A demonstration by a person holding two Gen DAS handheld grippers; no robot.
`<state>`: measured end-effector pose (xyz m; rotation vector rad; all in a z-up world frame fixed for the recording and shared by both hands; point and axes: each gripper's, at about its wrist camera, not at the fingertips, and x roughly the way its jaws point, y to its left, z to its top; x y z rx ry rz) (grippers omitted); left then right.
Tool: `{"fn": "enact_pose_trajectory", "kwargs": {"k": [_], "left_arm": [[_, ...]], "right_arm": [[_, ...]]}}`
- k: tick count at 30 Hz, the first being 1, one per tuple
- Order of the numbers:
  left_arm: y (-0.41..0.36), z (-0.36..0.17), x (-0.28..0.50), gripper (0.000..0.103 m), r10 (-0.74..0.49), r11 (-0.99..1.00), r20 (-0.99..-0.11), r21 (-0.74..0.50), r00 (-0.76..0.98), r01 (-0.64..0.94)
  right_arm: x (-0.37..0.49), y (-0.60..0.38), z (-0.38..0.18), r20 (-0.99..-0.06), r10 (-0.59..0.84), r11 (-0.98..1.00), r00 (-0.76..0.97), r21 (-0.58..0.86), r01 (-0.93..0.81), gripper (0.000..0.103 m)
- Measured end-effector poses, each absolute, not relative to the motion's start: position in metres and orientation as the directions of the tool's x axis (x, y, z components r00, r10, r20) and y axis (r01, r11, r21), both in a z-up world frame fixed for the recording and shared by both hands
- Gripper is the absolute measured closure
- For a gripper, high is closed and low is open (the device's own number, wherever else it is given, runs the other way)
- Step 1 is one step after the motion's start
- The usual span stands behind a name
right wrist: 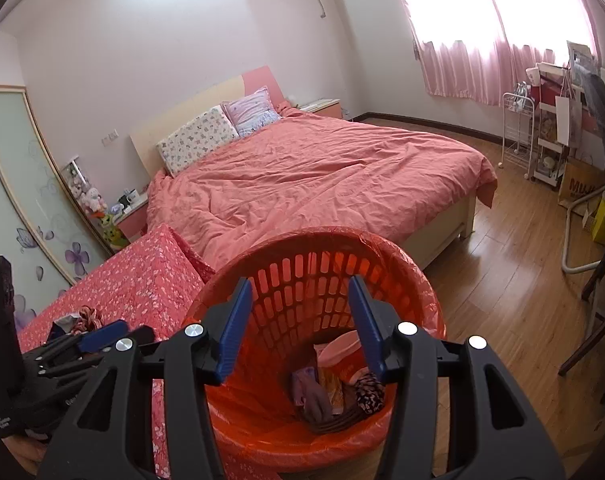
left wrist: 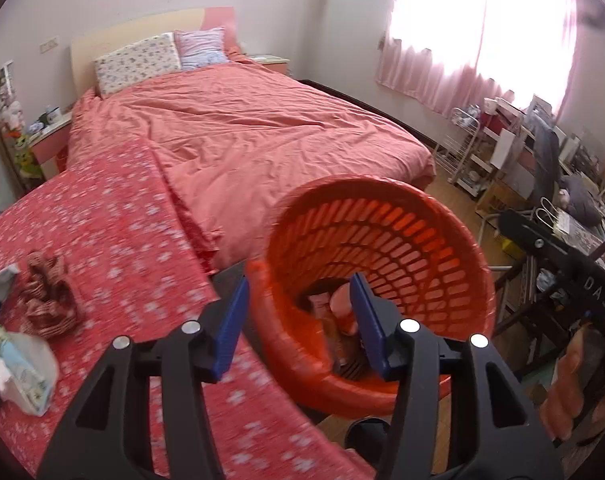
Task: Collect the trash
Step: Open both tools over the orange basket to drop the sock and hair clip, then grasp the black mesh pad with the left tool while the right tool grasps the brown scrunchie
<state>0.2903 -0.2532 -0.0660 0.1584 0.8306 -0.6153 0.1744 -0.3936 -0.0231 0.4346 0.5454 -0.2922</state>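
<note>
An orange slotted basket (left wrist: 402, 240) lined with a red bag leans at the corner of the red flowered table (left wrist: 114, 216). My left gripper (left wrist: 300, 320) is open, and the basket's blurred near rim passes between its blue fingers without the pads pressing on it. My right gripper (right wrist: 300, 328) is open over the basket (right wrist: 314, 264), nothing held. Inside lie a pink-orange cup (right wrist: 342, 354), a purple scrap (right wrist: 308, 394) and a dark spotted piece (right wrist: 368, 394). On the table sit a crumpled red-and-white wrapper (left wrist: 48, 300) and a white plastic bag with a packet (left wrist: 18, 368).
A bed with a salmon quilt (right wrist: 322, 176) fills the space behind the table. The wooden floor (right wrist: 502, 260) runs to the right. A white wire cart (right wrist: 518, 136), shelves and a dark chair (right wrist: 598, 280) crowd the right side. A person's hand (left wrist: 574, 380) holds the right gripper.
</note>
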Motion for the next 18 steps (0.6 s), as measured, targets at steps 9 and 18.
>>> {"fn": "enact_pose_trajectory", "kwargs": {"k": [9, 18], "left_arm": [[-0.170, -0.055, 0.277, 0.039, -0.341, 0.883, -0.702, -0.012, 0.625, 0.469], [-0.038, -0.055, 0.279, 0.036, -0.158, 0.965, -0.686, 0.045, 0.710, 0.257]], "right_arm": [[0.178, -0.362, -0.010, -0.545, -0.163, 0.913, 0.823, 0.232, 0.334, 0.046], [0.188, -0.298, -0.013, -0.569, -0.101, 0.962, 0.816, 0.153, 0.225, 0.046]]}}
